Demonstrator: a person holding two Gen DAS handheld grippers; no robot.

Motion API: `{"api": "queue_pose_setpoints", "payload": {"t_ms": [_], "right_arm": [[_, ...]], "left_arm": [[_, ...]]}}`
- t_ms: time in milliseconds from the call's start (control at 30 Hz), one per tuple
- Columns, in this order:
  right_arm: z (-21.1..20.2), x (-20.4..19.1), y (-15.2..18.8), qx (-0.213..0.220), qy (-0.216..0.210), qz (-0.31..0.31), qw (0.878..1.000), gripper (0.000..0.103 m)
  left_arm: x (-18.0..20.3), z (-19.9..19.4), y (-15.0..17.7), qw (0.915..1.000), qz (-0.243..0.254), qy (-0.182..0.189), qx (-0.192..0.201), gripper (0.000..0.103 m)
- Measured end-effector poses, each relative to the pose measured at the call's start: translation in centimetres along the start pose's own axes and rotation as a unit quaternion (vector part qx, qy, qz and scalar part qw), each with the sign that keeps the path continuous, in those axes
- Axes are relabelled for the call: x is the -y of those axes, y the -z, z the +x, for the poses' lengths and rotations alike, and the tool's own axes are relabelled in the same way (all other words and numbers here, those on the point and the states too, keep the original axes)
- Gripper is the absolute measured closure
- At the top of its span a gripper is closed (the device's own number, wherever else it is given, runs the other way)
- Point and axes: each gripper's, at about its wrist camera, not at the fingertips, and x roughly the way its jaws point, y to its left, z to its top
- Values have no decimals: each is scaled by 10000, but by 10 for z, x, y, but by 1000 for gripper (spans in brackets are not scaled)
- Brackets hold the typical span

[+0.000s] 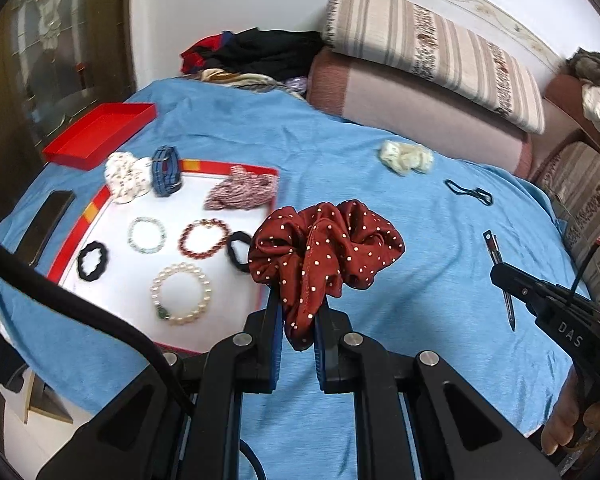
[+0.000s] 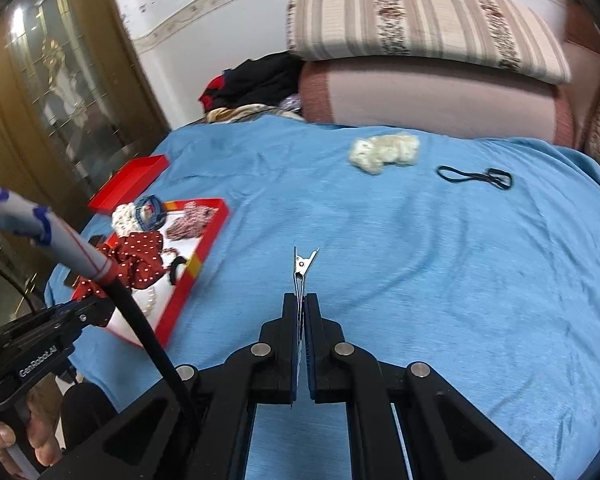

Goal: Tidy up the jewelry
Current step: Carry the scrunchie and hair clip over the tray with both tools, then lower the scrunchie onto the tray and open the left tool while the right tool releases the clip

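Note:
My left gripper (image 1: 298, 300) is shut on a dark red polka-dot scrunchie (image 1: 324, 248) and holds it above the blue sheet, just right of the red-rimmed white tray (image 1: 112, 276). The tray holds a pearl bracelet (image 1: 181, 294), a dark red bead bracelet (image 1: 204, 239), a pale bead bracelet (image 1: 147, 235), black hair ties, and several scrunchies. My right gripper (image 2: 301, 300) is shut on a silver hair clip (image 2: 302, 268) that sticks up between its fingers; the clip also shows in the left wrist view (image 1: 500, 276). The held scrunchie shows in the right wrist view (image 2: 138, 262).
A cream scrunchie (image 1: 406, 156) and a thin black hair tie (image 1: 470, 192) lie on the blue sheet (image 1: 340, 152) to the right. A red box lid (image 1: 100, 134) sits behind the tray, a black phone (image 1: 46, 222) to its left. Pillows and clothes lie at the back.

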Motion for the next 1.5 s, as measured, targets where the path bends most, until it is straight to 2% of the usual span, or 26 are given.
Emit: {"api": "queue_pose_setpoints", "payload": {"t_ms": [433,667,900,1167,1500], "right_arm": [[31,-74,-18,-214,-561,-637,9962,99],[53,-112,-24,-349,-906,-877,9914,99],[90,-146,-27,-683,-1242,-907,9857,99],[138,-168,-29,-1093,-1527,-849,9785,99],[210,-190,-66,-1406,-1709,-700,9727,99]], "left_arm": [[-68,0,-1,9989,-350,-324,-39,91],[-117,-1,-8,9964,-624,-569,21,91],[-160,18,-16,9927,-813,-878,-134,90],[-172,47,-18,9913,-790,-980,-379,90],[-184,77,-11,9884,-915,-975,-726,89]]}}
